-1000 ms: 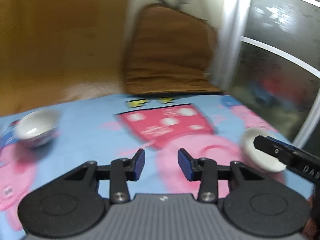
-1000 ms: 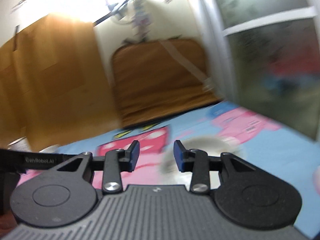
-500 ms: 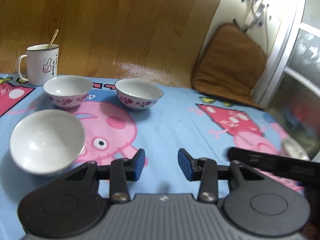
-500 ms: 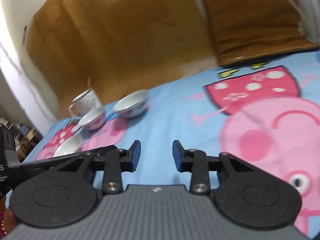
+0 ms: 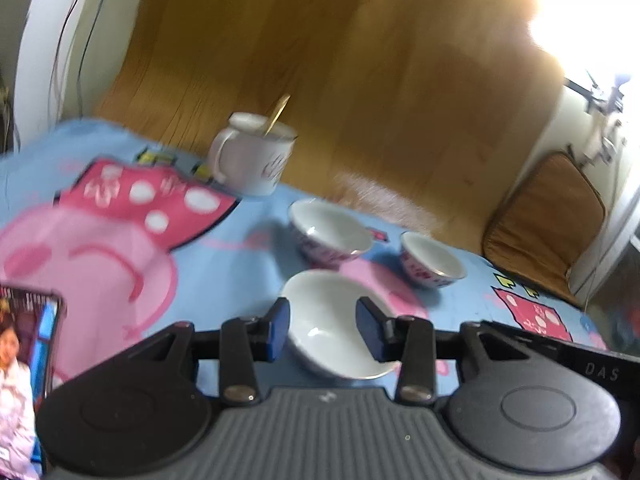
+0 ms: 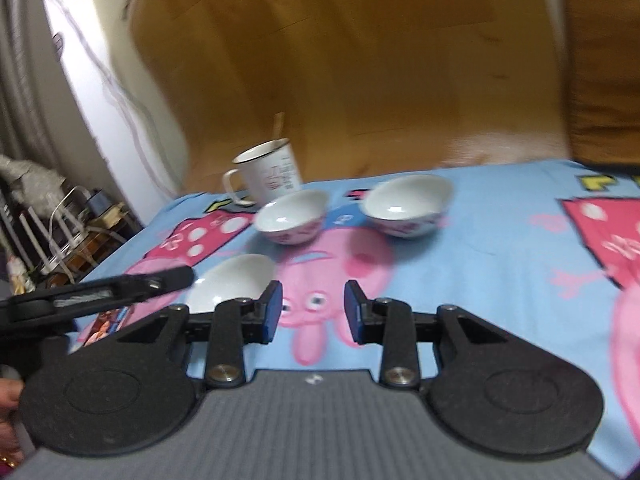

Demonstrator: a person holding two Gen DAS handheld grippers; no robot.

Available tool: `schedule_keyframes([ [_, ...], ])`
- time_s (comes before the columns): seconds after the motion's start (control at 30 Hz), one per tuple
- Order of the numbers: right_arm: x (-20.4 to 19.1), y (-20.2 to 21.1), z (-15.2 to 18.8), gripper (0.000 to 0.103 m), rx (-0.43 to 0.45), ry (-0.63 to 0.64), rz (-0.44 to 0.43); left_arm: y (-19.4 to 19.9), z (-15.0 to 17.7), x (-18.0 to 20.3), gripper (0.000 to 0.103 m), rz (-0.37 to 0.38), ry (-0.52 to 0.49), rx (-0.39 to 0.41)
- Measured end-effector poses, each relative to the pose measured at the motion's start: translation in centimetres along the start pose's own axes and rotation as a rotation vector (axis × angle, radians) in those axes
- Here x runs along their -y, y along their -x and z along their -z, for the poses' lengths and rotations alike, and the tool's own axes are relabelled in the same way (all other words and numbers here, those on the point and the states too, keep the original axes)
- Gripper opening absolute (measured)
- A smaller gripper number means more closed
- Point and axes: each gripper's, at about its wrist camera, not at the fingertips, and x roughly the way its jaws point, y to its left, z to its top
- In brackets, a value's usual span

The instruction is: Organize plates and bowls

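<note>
Blue cartoon cloth point(image 5: 224, 264) holds three bowls point(image 5: 332, 328), mug point(image 5: 252, 156).

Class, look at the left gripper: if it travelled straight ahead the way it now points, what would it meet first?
Most likely the plain white bowl, framed between the open left gripper fingers; depth is unclear.

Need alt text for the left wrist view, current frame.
The open left gripper frames a plain white bowl on a blue cartoon-pig tablecloth, touching nothing. Beyond sit two pink-patterned bowls, one nearer the middle and one to its right, and a white mug holding a utensil.
</note>
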Motion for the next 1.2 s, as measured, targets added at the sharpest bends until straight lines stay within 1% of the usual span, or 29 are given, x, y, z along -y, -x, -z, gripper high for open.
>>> schedule_keyframes([
  [0.13,-1.2,-2.9,-0.7,0.037,-0.047,0.010,-0.024,-0.7,0.3,-0.6,0.037,-0.022,0.009,-0.012],
  [0.23,-1.5,-4.9,-0.8,0.037,-0.086,0.001,-0.020,-1.5,0.2,-0.8,0.038,-0.036,0.012,-0.020],
  [0.27,-1.4,-5.4,-0.7,0.036,-0.097,-0.008,-0.017,-1.6,0.3,-0.9,0.036,-0.038,0.014,-0.025],
  [0.3,-1.4,-6.0,-0.7,0.036,-0.108,-0.018,-0.014,-1.9,0.4,-1.1,0.035,-0.038,0.016,-0.034],
  [0.33,-1.2,-6.5,-0.6,0.024,-0.121,-0.029,-0.012,-2.2,0.5,-1.1,0.030,-0.035,0.019,-0.045],
  [0.37,-1.0,-6.9,-0.4,0.011,-0.135,-0.042,-0.021,-2.5,0.5,-1.3,0.021,-0.025,0.023,-0.057],
  [0.4,-0.9,-6.7,-0.3,0.010,-0.140,-0.055,-0.034,-2.7,0.6,-1.3,0.017,0.000,0.033,-0.071],
  [0.47,-0.9,-5.9,0.0,0.009,-0.123,-0.059,-0.028,-2.7,0.8,-0.7,0.014,-0.004,0.027,-0.074],
  [0.53,-0.6,-4.4,0.1,0.007,-0.082,-0.061,-0.006,-2.9,0.9,0.3,0.014,0.020,0.020,-0.082],
  [0.63,0.5,-1.3,0.3,0.006,-0.010,-0.075,0.040,-3.7,1.0,3.0,0.014,0.083,-0.016,-0.103],
  [0.7,1.6,1.2,0.6,0.006,0.041,-0.071,0.099,-4.5,1.1,5.6,0.014,0.138,-0.056,-0.125],
  [0.9,6.1,8.8,2.0,0.006,0.179,-0.110,0.328,-7.7,2.1,16.0,0.014,0.330,-0.205,-0.203],
  [1.0,8.6,11.6,2.9,0.006,0.220,-0.147,0.435,-9.7,3.4,20.7,0.014,0.400,-0.262,-0.257],
  [1.1,11.6,13.5,3.9,0.006,0.238,-0.216,0.506,-11.6,4.9,24.1,0.014,0.433,-0.294,-0.315],
  [1.2,13.3,13.9,4.7,0.006,0.241,-0.257,0.543,-13.2,6.3,26.2,0.014,0.422,-0.332,-0.350],
])
